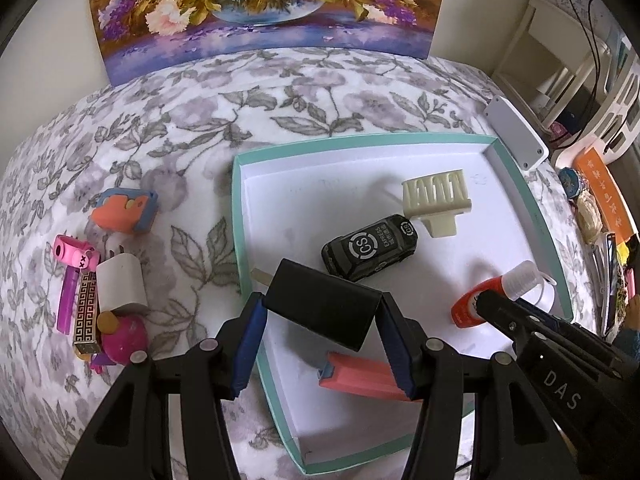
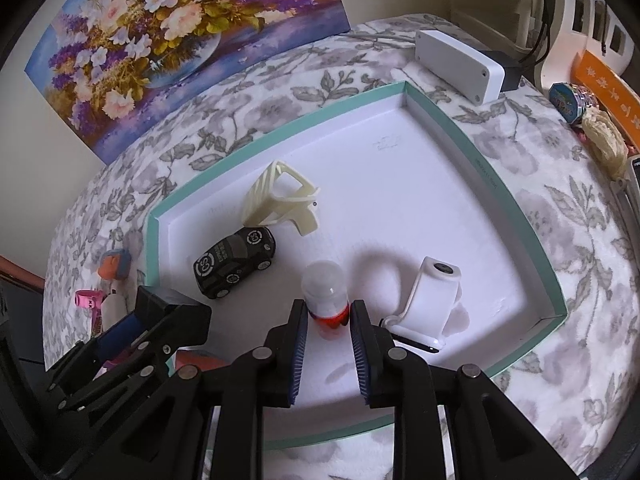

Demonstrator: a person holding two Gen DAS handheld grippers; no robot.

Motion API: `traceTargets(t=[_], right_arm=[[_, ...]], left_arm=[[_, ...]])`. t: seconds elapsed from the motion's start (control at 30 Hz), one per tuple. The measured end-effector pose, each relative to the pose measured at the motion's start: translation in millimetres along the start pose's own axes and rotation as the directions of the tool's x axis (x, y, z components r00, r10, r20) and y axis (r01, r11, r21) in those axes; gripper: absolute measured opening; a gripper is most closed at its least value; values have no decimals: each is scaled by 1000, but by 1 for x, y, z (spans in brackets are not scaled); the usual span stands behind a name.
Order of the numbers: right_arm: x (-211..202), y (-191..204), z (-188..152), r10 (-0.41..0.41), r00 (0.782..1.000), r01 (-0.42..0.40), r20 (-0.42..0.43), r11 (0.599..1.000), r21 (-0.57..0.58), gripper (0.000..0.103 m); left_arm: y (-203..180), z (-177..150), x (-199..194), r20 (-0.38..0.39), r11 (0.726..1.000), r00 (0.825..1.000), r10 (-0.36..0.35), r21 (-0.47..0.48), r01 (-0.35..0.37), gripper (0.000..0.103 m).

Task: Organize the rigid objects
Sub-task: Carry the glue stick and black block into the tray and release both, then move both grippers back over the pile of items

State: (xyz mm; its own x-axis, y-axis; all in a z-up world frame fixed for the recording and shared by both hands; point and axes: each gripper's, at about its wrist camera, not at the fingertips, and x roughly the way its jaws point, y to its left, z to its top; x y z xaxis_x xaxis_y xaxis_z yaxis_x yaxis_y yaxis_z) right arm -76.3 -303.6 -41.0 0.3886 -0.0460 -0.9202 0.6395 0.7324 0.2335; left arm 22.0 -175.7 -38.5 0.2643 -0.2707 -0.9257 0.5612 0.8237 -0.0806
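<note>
So right now I've got both hands loaded over the tray (image 1: 524,184), mid-way through sorting the hard bits into it. My left tongs (image 1: 322,312) are clamped on a black block (image 1: 324,304), pads tight against its two ends, hanging over the tray's near-left rim, so it's half over the tray and half over the blanket (image 1: 160,128). My right tongs (image 2: 329,316) are closed on the little orange bottle (image 2: 329,304) with the clear cap, squeezed round its body, and it sits near the tray's front-middle, whether touching the floor or just above it I can't tell. Already in the tray: a toy car (image 1: 370,252), a cream comb-like piece (image 1: 436,200) just behind the car, a pink bar (image 1: 360,376) near the front rim, and a white strap thing (image 2: 430,300) right of the bottle. I'd say the step is set-down for both. Next move, as I see it: find a bare patch of tray floor for each, lower, then let go, and the block needs to come further in past the rim first so it doesn't tip off the edge. The left view is the only one showing the leftovers well left of the tray: a white charger (image 1: 120,284), pink gadget (image 1: 74,256), gold-patterned bar (image 1: 86,316), pink round thing (image 1: 124,338) and an orange-blue piece (image 1: 124,212). The right view shows the strap whole and the bottle's cap end-on, which the left one mostly hides behind my other tongs.
</note>
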Motion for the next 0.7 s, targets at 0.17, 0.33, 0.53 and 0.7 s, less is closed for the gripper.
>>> traceTargets(t=[0.17,0.33,0.53,0.7], right_arm=[[-1,1,0,3,1000,-3,5,1000,-4,25],[-1,0,1,12,1000,-12,11,1000,6,25],[-3,0,1,8,1000,-8,21,1000,5,26],[-2,1,2,14,1000,-14,21,1000,4,43]], left_arm=[[-4,2,-8,25,1000,1000,-4,15,3,58],[-2,4,-14,30,1000,1000,-1,14,0,59],[17,6,-19,43,997,999,27,-69,-24,71],[38,9,-25,50,987,996,75,-144,-67,72]])
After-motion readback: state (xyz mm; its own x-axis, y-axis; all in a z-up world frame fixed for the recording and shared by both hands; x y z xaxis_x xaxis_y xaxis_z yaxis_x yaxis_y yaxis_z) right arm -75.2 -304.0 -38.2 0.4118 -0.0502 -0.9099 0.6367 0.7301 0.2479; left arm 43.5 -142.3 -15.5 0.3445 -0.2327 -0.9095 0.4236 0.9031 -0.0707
